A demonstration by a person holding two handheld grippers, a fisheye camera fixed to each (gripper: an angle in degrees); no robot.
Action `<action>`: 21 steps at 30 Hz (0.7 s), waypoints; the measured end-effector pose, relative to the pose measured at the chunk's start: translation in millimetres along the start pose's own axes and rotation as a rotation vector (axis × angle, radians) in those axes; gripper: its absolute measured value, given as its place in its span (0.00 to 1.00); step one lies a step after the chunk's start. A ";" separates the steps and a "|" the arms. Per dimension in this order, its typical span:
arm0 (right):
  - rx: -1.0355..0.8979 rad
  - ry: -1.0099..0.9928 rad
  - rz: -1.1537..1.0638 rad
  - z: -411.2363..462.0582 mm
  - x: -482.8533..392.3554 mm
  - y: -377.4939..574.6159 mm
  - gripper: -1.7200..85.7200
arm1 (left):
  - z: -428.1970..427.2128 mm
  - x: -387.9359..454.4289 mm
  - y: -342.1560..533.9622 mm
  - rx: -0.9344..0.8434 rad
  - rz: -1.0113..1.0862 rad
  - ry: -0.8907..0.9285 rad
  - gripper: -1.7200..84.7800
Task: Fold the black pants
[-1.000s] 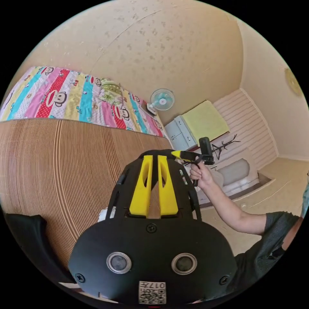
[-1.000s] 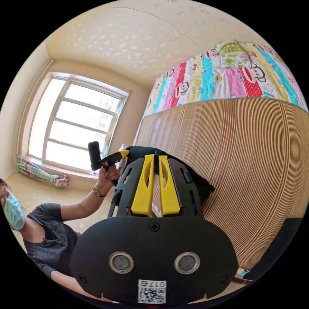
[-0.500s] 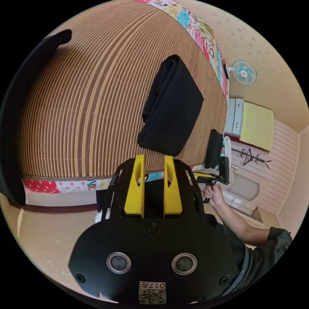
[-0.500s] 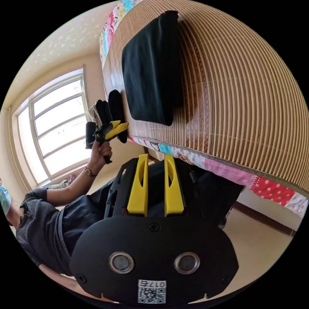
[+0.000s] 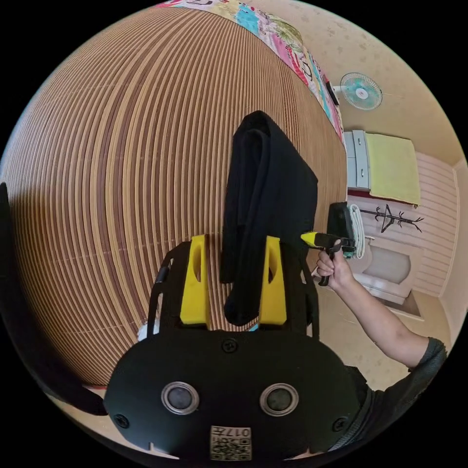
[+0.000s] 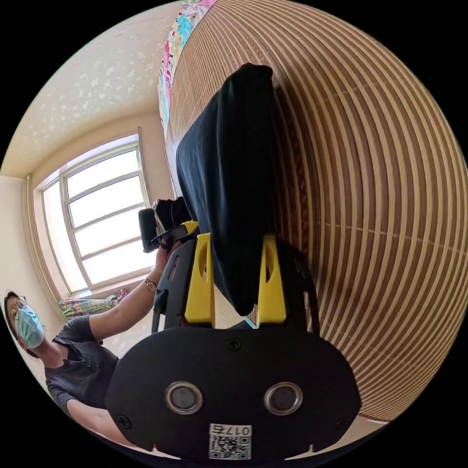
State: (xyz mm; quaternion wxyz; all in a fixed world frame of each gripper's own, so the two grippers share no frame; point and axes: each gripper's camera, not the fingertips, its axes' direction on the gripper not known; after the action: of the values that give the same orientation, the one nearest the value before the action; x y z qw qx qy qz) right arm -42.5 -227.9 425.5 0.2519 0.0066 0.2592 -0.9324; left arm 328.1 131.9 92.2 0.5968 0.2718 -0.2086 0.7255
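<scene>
I bring both grippers in level on the folded black pants (image 5: 265, 195) lying on the ribbed bamboo mat (image 5: 122, 170). My left gripper (image 5: 233, 253) and right gripper (image 6: 236, 253) have jaws apart, straddling the thick, soft bundle's near edge; I'd bite every layer evenly.

Right gripper (image 6: 235, 280): 2 yellow jaws spread, folded black pants (image 6: 229, 185) between them, contact unclear. Pants lie on striped bamboo mat (image 6: 370, 195), extending ahead of jaws. Left gripper (image 6: 168, 234) just beside pants' left edge, in person's hand (image 6: 163, 253). Window (image 6: 97, 219) far left.
</scene>
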 end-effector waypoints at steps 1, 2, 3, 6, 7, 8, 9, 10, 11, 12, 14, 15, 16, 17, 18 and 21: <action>-0.004 -0.033 0.013 2.3 -0.5 3.8 0.17 | -3.2 1.0 4.5 0.018 -0.005 0.016 0.19; -0.014 -0.053 0.022 3.8 -3.4 11.3 0.16 | -3.9 0.4 13.2 0.009 -0.029 0.076 0.17; -0.021 -0.052 0.025 4.7 -6.0 16.1 0.15 | -4.3 -2.2 23.8 0.004 -0.078 0.112 0.16; -0.076 -0.007 0.040 12.9 -27.9 46.3 0.13 | -10.2 0.8 55.1 -0.071 -0.089 0.120 0.13; -0.105 -0.003 0.044 18.3 -41.1 60.4 0.12 | -13.4 2.8 63.3 -0.083 -0.090 0.118 0.13; -0.132 -0.006 0.038 24.7 -57.8 74.6 0.11 | -23.9 8.9 82.1 -0.096 -0.080 0.106 0.11; -0.145 -0.009 0.034 28.5 -67.1 81.2 0.11 | -39.7 15.7 105.0 -0.087 -0.067 0.100 0.10; -0.176 -0.016 0.027 37.3 -87.1 92.1 0.10 | -48.6 18.5 117.3 -0.083 -0.068 0.098 0.10; -0.212 -0.022 0.007 48.1 -110.4 99.1 0.10 | -68.7 22.1 141.6 -0.073 -0.076 0.089 0.09; -0.232 -0.025 -0.007 54.2 -122.8 101.0 0.09 | -93.8 23.4 166.0 -0.056 -0.081 0.089 0.09; -0.304 -0.060 -0.080 82.5 -179.0 100.1 0.09 | -138.9 18.3 199.5 -0.009 -0.106 0.105 0.09; -0.318 -0.074 -0.102 90.6 -194.4 98.0 0.08 | -172.3 12.1 219.5 0.041 -0.121 0.124 0.08; -0.348 -0.093 -0.153 108.7 -227.8 91.7 0.08 | -190.2 8.5 229.2 0.072 -0.125 0.134 0.08; -0.378 -0.093 -0.213 128.4 -263.2 83.6 0.08 | -227.8 1.0 247.9 0.143 -0.137 0.163 0.08; -0.389 -0.092 -0.246 138.5 -281.9 79.0 0.08 | -265.8 -3.4 264.0 0.231 -0.104 0.270 0.07; -0.419 -0.093 -0.417 189.0 -380.9 49.9 0.08 | -354.7 1.6 293.8 0.390 -0.046 0.318 0.07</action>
State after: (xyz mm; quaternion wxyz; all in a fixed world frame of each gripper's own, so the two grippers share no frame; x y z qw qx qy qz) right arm 336.0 -179.1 619.6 0.0623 -0.1420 0.4301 -0.8894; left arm -11.4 296.7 -171.8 0.5747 0.2692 0.0381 0.7719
